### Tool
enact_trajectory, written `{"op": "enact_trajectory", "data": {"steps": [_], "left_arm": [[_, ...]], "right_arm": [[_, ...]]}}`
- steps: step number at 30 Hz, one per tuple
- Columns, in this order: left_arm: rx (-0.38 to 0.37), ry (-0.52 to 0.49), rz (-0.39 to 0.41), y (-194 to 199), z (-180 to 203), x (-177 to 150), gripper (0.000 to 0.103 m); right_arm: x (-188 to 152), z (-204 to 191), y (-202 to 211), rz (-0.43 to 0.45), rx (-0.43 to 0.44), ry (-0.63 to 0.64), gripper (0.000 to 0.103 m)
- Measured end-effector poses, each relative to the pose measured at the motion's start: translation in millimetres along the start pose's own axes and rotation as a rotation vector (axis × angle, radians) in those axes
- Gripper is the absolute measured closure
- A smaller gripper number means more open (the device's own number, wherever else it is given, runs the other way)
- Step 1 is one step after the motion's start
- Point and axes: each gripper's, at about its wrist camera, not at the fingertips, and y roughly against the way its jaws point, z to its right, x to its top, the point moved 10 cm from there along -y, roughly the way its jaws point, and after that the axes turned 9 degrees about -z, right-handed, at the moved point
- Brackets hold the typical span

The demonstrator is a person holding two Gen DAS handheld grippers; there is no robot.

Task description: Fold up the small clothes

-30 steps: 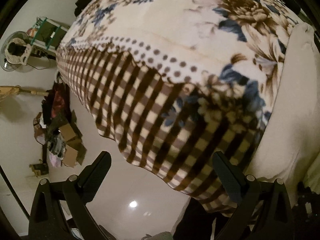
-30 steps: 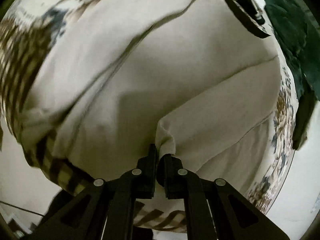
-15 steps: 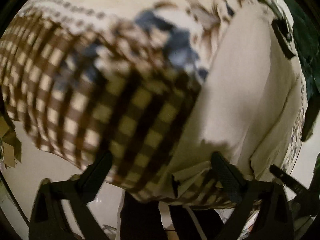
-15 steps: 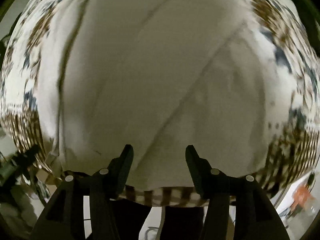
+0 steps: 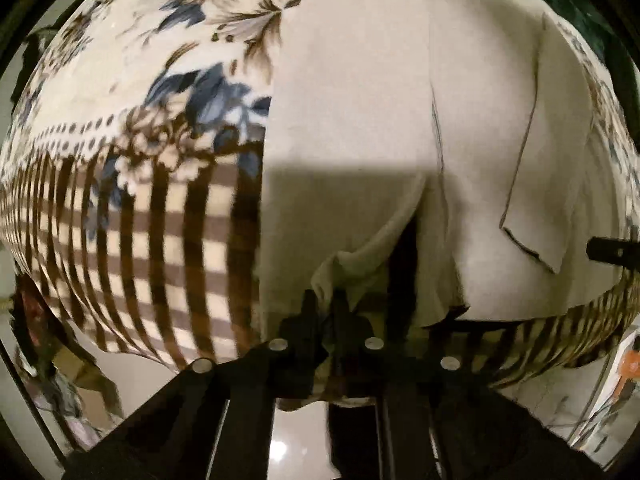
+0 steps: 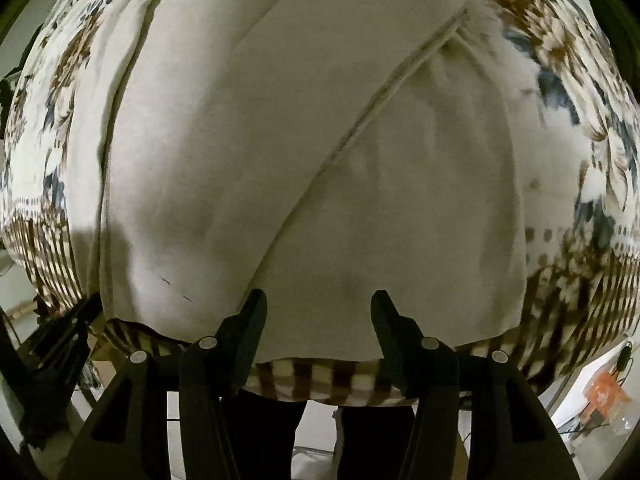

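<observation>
A fleece blanket (image 5: 132, 128) printed with brown and blue flowers, a dotted band and a brown check border covers the surface and hangs over its near edge. Below it, a glossy pale tiled floor (image 5: 276, 446) reflects a bright ceiling light. Cardboard and loose clutter (image 5: 68, 384) lie on the floor at left; an orange object (image 6: 600, 394) sits at far right.
</observation>
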Motion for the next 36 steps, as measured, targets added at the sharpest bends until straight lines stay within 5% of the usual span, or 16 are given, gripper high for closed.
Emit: {"op": "enact_trajectory", "data": {"steps": [11,19,24,31,33,36], "left_arm": [[-0.062,0.130,0.197,124,2,3,0.099],[-0.249,0.016,0.273,196,111,23,0.099],[-0.327,-0.056,0.234,192,182,27,0.099],[-0.320,-0.059,0.006,111,218,13,0.094],[-0.268,-0.017,-0.031,95,200,13,0.088],[-0.171,0.053,-0.060,73,156,17,0.041]], "right_arm": [[2,92,30,0.030,0.032,-0.050,0.047],[15,167,64,0.053,0.071,-0.104,0.047],[12,214,85,0.072,0.074,-0.156,0.047],[5,286,103,0.075,0.111,-0.238,0.047],[7,300,110,0.081,0.156,-0.242,0.047],[12,301,122,0.102,0.254,-0.222,0.047]]}}
